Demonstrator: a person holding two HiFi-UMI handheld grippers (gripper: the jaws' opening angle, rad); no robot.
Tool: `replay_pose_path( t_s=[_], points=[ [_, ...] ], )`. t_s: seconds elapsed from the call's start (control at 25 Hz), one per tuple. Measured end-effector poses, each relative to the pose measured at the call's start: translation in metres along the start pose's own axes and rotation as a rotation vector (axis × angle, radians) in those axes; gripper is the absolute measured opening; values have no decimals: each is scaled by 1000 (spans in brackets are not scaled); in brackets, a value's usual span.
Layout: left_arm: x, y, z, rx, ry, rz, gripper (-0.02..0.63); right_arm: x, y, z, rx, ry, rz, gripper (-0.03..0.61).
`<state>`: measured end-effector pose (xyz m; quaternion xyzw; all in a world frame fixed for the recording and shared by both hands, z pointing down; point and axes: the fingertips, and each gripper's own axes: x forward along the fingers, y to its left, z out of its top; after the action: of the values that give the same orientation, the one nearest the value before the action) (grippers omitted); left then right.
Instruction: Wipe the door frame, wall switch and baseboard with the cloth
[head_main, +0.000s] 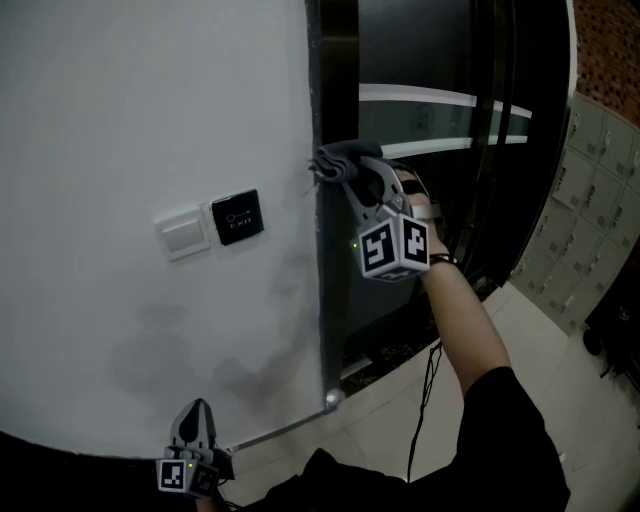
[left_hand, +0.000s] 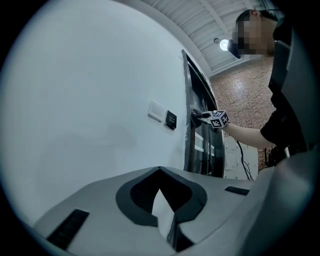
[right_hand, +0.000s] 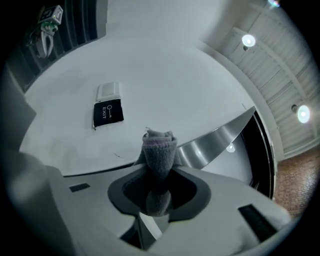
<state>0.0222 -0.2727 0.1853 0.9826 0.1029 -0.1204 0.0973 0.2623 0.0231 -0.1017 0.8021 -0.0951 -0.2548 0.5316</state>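
Left of the door frame (head_main: 337, 80) I have bare wall (head_main: 130, 110) to pass over; only 2 plates stick out, wall switch (head_main: 183, 236) and exit button (head_main: 237, 216), side by side. My right gripper (head_main: 352, 176), clamping the cloth (head_main: 338, 155), occupies the frame's edge.

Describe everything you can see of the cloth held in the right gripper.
The cloth is grey, soft and fleecy-looking, bunched into a thick folded wad. The right gripper has its jaws shut on the lower part, and the rounded folded end sticks out beyond the jaw tips. That end sits at the edge where the white wall joins the dark door frame, apparently pressed against it.
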Motion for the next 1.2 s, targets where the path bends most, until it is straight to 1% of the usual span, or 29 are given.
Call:
replay_pose_path(
  t_s=[0.16, 0.4, 0.56, 0.84, 1.2],
  points=[
    [-11, 6, -4, -4, 10, 19, 0, 15, 22, -17, 15, 55, 68, 91],
    [-20, 9, -9, -5, 46, 33, 0, 7, 62, -40, 44, 67, 137, 91],
    [-18, 5, -11, 1, 64, 22, 0, 1, 84, -55, 48, 76, 160, 91],
    [-12, -10, -23, 7, 108, 0, 0, -12, 121, -67, 48, 79, 206, 91],
    [-6, -24, -37, 0, 149, 4, 0, -22, 154, -71, 43, 90, 254, 91]
  ],
)
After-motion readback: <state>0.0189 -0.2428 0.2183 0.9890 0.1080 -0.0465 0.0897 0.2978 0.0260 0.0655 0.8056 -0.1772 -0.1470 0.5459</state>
